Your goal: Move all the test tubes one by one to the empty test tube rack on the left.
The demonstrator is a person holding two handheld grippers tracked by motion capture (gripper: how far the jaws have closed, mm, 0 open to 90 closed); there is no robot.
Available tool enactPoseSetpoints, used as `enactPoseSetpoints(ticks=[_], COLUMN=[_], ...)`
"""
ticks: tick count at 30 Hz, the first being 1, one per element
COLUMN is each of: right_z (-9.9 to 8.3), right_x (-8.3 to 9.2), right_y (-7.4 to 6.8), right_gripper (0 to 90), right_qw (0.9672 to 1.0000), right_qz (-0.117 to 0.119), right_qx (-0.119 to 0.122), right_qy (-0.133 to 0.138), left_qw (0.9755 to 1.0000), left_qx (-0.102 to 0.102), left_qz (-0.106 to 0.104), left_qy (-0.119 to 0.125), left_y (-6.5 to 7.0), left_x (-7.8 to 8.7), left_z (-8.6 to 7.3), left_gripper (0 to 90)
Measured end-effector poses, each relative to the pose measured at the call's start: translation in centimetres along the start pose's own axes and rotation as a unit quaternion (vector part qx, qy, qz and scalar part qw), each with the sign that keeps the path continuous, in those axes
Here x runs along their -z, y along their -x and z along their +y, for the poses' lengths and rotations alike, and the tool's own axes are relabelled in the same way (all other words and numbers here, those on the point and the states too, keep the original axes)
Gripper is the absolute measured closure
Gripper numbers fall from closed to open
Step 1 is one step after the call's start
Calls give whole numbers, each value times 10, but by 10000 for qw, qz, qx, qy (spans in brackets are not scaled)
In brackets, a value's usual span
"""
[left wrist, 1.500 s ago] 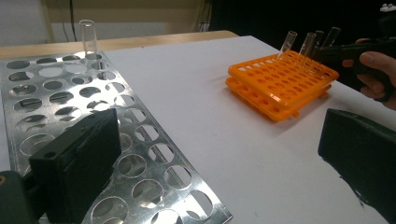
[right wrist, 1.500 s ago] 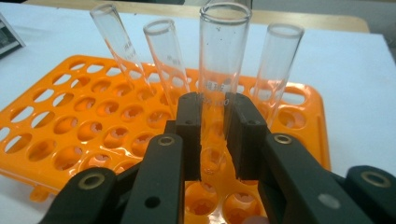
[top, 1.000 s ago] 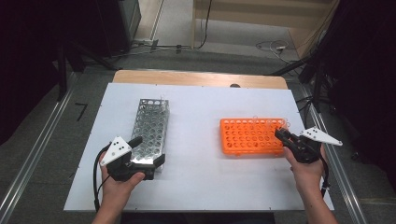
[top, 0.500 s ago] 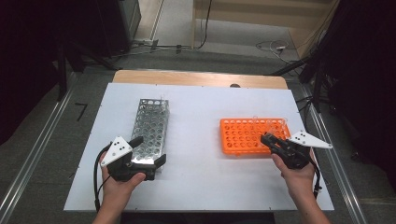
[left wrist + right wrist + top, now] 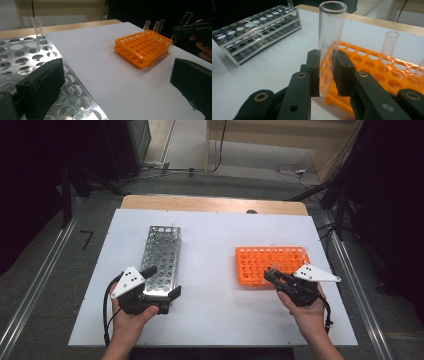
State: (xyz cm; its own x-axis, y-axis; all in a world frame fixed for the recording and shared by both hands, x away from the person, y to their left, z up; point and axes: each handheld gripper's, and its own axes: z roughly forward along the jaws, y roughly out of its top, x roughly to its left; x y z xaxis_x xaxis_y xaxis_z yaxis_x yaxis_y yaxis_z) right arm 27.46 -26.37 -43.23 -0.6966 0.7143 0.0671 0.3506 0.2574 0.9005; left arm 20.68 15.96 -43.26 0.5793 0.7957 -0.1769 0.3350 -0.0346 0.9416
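- High view: the left gripper (image 5: 161, 290) sat with its jaws spread across the near end of the perforated metal tube rack (image 5: 162, 259) on the white worktop (image 5: 215, 310). The right gripper (image 5: 270, 274) hovered at the near left corner of the orange plastic tube rack (image 5: 272, 263).
- Left gripper view: both black jaws stood wide apart, one over the metal rack's holes.
- Right gripper view: the jaws pinched a clear glass test tube (image 5: 329, 47) (upright, mouth up), lifted beside the orange rack's edge.
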Motion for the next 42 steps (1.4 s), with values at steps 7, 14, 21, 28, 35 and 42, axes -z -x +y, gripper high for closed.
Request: enactPoseSetpoints(ticks=[7, 14, 21, 28, 35, 42], right_z=[0, 0, 0, 0, 0, -1], right_x=[-6, -13, -19, -25, -33, -40], right_y=[-13, -26, -37, -47, -61, -75], right_gripper=[740, 739, 739, 740, 740, 740], right_qw=[9997, 9989, 9981, 9969, 9947, 9925], right_qz=[195, 391, 530, 665, 837, 984], right_qx=[105, 215, 272, 367, 509, 638], right_qy=[-51, -107, -158, -201, -299, -359], left_qw=[10000, 9999, 9998, 9995, 9982, 9960], left_qx=[-8, -20, -20, -47, -103, -150], left_qz=[-42, -112, -189, -318, -579, -867], left_qy=[-14, -14, -27, -37, -82, -139], left_y=[3, 7, 12, 18, 30, 39], left_x=[-2, -4, -8, -13, -21, -29], left_z=[1, 2, 3, 5, 7, 7], left_gripper=[0, 0, 0, 0, 30, 81])
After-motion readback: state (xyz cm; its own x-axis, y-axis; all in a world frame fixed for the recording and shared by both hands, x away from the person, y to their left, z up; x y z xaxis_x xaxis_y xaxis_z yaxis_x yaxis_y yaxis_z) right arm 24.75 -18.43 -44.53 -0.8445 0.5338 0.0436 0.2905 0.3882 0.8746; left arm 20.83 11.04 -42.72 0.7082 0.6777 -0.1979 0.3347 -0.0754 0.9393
